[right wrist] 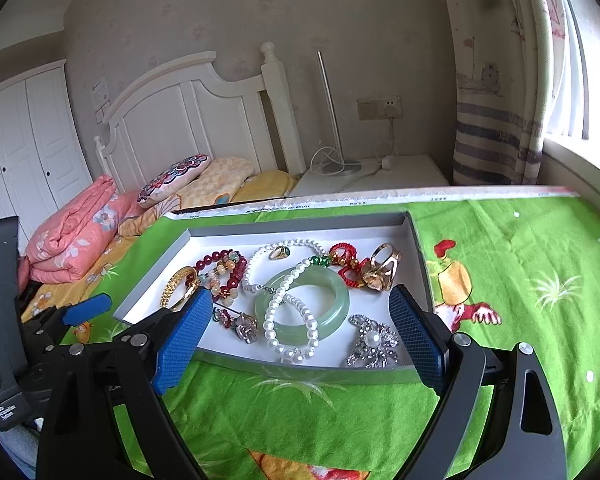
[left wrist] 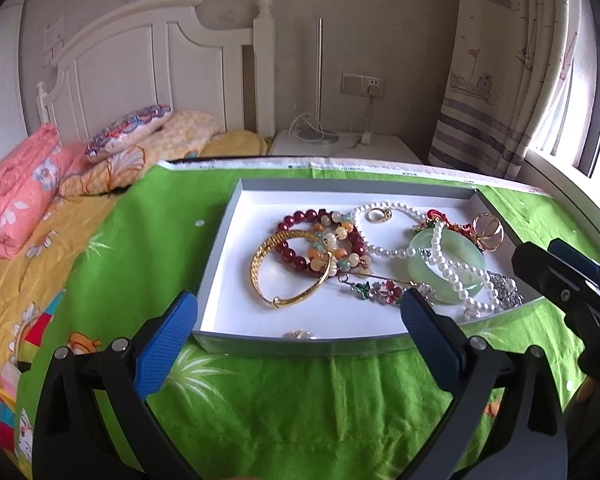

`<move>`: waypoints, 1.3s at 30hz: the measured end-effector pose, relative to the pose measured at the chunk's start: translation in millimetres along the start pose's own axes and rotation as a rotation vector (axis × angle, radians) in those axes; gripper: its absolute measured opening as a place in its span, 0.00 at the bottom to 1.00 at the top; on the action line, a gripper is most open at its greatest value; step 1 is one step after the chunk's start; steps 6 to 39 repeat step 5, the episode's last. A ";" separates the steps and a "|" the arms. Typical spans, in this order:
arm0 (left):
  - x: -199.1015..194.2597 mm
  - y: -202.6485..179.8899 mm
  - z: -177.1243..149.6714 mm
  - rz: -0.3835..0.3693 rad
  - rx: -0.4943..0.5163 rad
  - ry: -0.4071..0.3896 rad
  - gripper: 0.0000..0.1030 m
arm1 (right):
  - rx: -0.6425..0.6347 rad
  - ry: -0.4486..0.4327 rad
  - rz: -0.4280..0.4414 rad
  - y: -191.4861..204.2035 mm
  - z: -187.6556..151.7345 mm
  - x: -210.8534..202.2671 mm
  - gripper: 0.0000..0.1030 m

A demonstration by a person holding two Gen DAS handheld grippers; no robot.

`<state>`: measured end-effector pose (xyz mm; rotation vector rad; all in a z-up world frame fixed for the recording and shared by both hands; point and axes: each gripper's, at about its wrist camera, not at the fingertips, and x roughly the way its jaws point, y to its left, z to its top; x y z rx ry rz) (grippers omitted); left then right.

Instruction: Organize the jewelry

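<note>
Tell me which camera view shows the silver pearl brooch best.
The right wrist view: the silver pearl brooch lies whole in the tray's near right corner. In the left wrist view only its edge shows, behind the pearl necklace.

A green printed cloth (right wrist: 500,280) covers the surface, bearing a shallow jewelry tray (right wrist: 300,370).

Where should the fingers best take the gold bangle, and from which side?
Probably the gold bangle at its near-left arc, from above: it lies flat in the tray, and that arc rests on bare white floor, while its far side overlaps the red beads. One finger goes inside the ring, one outside.
</note>
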<state>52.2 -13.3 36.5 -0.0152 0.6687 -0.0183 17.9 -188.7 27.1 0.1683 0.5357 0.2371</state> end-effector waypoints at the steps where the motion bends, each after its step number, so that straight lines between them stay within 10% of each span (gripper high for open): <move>1: 1.8 0.0 0.7 0.007 0.003 0.021 0.98 | 0.011 0.012 0.002 -1.0 0.0 0.0 0.84; 39: 1.9 -1.8 -3.6 0.051 0.025 0.094 0.98 | 0.012 0.083 -0.024 0.9 0.3 -8.6 0.84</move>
